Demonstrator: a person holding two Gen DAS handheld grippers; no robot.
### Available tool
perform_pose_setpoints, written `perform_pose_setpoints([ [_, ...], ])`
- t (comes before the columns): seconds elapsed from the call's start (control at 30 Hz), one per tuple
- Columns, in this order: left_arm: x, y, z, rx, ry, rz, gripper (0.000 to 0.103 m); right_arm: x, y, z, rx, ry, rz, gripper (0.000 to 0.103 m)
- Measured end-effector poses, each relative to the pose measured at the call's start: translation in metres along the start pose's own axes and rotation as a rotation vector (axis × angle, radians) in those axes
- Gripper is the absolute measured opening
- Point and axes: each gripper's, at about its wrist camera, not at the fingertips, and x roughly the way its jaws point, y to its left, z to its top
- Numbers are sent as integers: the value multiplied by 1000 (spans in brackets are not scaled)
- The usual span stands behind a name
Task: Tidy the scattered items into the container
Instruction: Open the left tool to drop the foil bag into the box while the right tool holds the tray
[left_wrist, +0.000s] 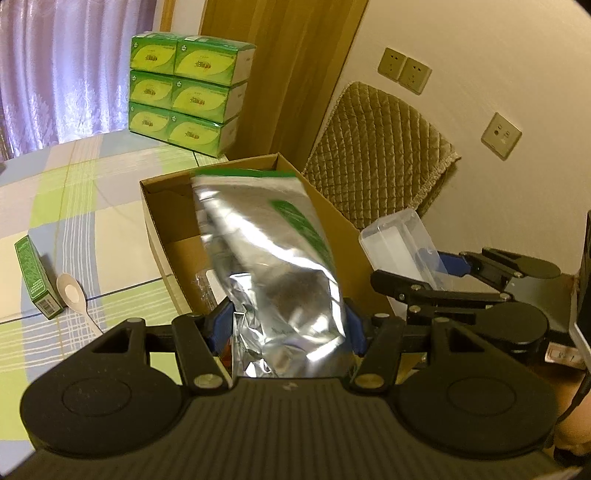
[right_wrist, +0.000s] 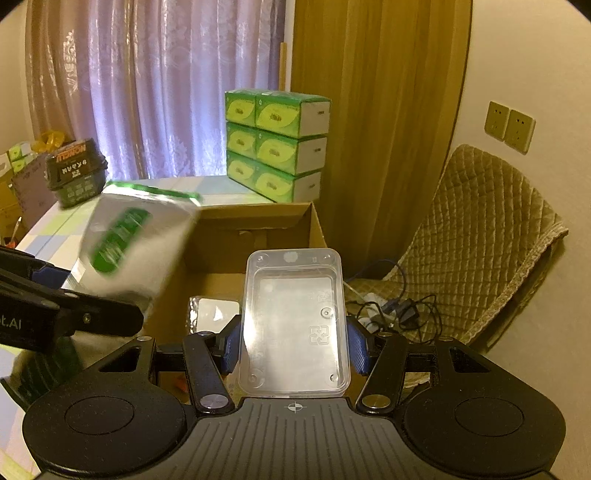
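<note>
Your cardboard box (right_wrist: 258, 229) stood open on the desk (left_wrist: 92, 229), with a small wrapped packet (right_wrist: 216, 312) lying on its floor. Your left tongs (left_wrist: 288, 325) were clenched on the lower end of a silver foil pouch (left_wrist: 266, 243), which leaned over the box's opening toward 12 o'clock. Your right tongs (right_wrist: 295, 349) gripped a clear plastic tray (right_wrist: 293, 321) by its long sides, above the box's near edge. At 9 o'clock on the desk, a green carton (left_wrist: 35, 277) and a pale spoon (left_wrist: 74, 299) lay just beside each other.
</note>
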Motion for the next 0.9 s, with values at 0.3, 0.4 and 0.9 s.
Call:
perform_pose_setpoints([
  [0.3,10,-2,9,19,2,-2,32,16,-4,0,1,18,9,59],
  [0.4,12,1,9,14,7,2,32,19,-3,-2,1,23,16,59],
  [0.9,17,20,-8,-26,37,23,32,26,0,-9,8,45,32,59],
])
